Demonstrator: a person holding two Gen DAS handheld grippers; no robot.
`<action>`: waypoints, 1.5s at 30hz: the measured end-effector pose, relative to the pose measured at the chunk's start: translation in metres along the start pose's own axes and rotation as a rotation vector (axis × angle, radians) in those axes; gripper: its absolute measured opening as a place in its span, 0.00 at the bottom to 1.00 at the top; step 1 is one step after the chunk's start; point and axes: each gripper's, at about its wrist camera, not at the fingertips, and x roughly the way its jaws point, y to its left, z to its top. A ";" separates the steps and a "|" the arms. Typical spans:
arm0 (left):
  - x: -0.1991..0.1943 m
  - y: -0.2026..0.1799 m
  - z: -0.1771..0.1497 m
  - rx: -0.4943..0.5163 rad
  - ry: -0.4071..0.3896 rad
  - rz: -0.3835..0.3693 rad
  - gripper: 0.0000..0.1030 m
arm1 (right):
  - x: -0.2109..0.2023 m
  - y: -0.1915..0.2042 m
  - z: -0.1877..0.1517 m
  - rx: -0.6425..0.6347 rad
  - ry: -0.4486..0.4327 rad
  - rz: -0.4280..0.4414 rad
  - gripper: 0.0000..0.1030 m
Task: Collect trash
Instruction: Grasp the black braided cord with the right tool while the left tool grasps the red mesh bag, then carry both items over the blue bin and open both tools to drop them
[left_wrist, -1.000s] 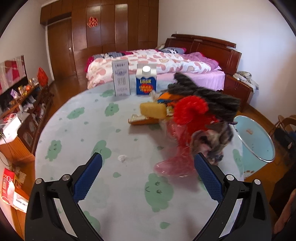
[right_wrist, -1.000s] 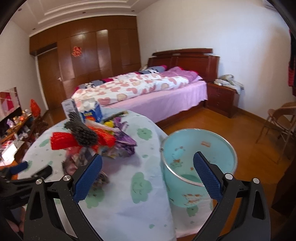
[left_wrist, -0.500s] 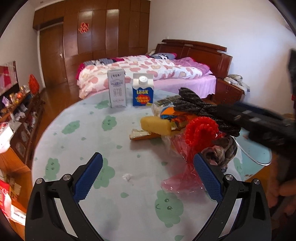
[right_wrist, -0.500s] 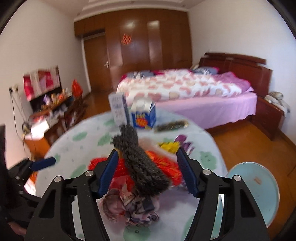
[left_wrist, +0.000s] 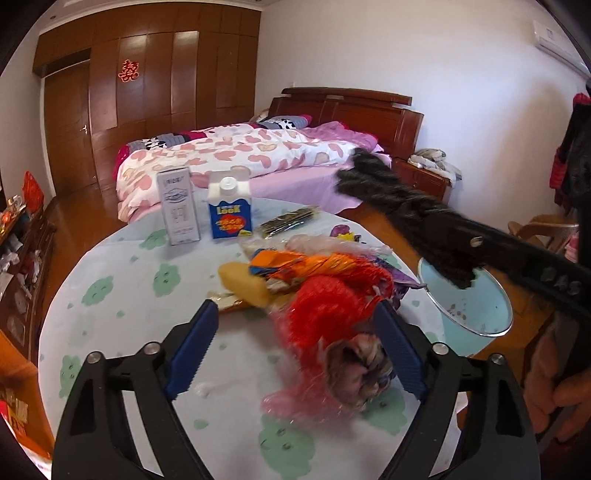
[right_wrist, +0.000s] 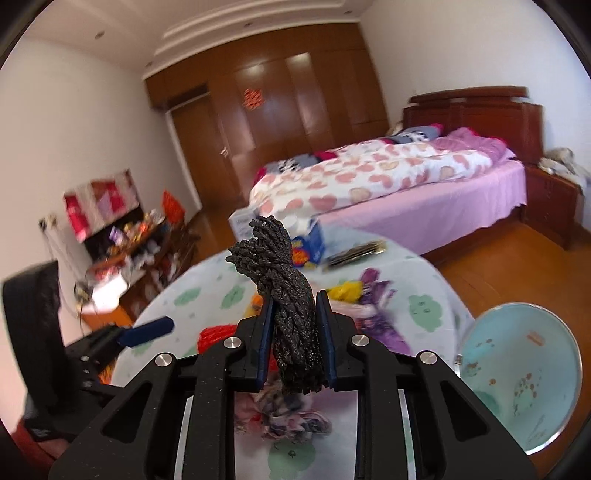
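A heap of trash lies on the round table (left_wrist: 122, 306): red mesh (left_wrist: 332, 306), a pink plastic bag (left_wrist: 295, 398), a crumpled cloth (left_wrist: 354, 369), an orange wrapper (left_wrist: 295, 264) and a yellow sponge (left_wrist: 242, 282). My left gripper (left_wrist: 295, 350) hangs over the heap's near end. Its jaws are closing, with the mesh and cloth between them and the left pad still apart. My right gripper (right_wrist: 295, 302) is closing on a black twisted rope (right_wrist: 291, 314), pads pressed against it. The rope (left_wrist: 388, 199) hangs in the air to the right of the heap.
A light blue bin (right_wrist: 517, 373) stands off the table's right edge. A white box (left_wrist: 178, 206), a blue carton (left_wrist: 229, 212) and a dark snack pack (left_wrist: 288, 219) are at the table's far side. A person's hand (left_wrist: 554, 380) is at right. A bed stands behind.
My right gripper swung from the bin to the heap, shut on the black rope and raised it. The left gripper drew closer to the heap and its jaws narrowed a little.
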 end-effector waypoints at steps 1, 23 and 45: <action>0.003 0.000 0.001 -0.003 0.006 0.000 0.77 | -0.007 -0.007 -0.001 0.014 -0.017 -0.029 0.23; -0.035 0.032 0.005 -0.072 -0.052 0.025 0.19 | -0.043 -0.069 -0.034 0.135 -0.063 -0.239 0.23; 0.004 -0.082 0.024 0.019 -0.066 -0.254 0.19 | -0.088 -0.146 -0.050 0.198 -0.049 -0.544 0.24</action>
